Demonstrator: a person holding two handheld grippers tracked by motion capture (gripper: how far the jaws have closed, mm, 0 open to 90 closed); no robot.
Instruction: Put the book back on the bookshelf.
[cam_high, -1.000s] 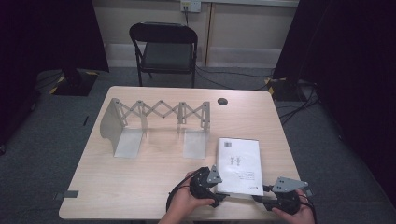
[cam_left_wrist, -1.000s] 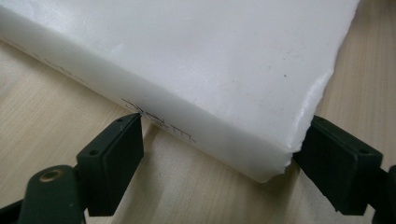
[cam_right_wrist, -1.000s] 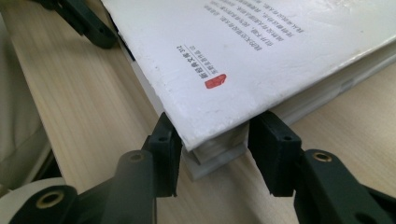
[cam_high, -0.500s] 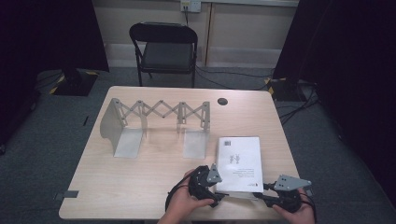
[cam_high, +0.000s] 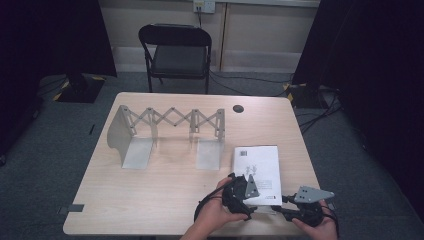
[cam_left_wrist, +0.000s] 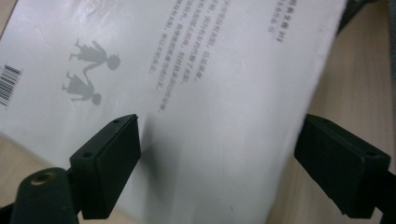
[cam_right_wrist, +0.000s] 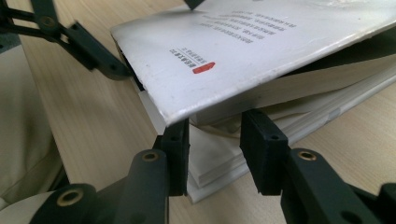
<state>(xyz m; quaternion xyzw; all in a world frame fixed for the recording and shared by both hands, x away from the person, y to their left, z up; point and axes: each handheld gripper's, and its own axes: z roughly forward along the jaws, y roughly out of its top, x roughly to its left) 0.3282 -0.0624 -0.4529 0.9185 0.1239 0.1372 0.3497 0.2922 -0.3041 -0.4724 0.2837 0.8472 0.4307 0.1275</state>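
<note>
A white paperback book (cam_high: 257, 162) lies at the table's front right, back cover up. My left gripper (cam_high: 254, 201) is at its near left corner. In the left gripper view the jaws (cam_left_wrist: 217, 135) stand wide apart with the tilted cover (cam_left_wrist: 210, 88) between them, and they have just been opening. The right gripper view shows the cover (cam_right_wrist: 261, 46) lifted off the page block (cam_right_wrist: 219, 161), with one left jaw tucked under its corner. My right gripper (cam_right_wrist: 215, 122) has just been closing and its pads now touch the page block's corner on both sides. It sits at the book's near right (cam_high: 276, 210).
A grey expanding bookend rack (cam_high: 170, 132) stands at the table's (cam_high: 150, 200) middle left. A round black cap (cam_high: 238, 108) sits in the tabletop near the far edge. A black folding chair (cam_high: 177, 50) stands behind the table, with cables on the floor at the right.
My left gripper has shifted right and upward at the book's near corner. The right gripper stays where it was.
</note>
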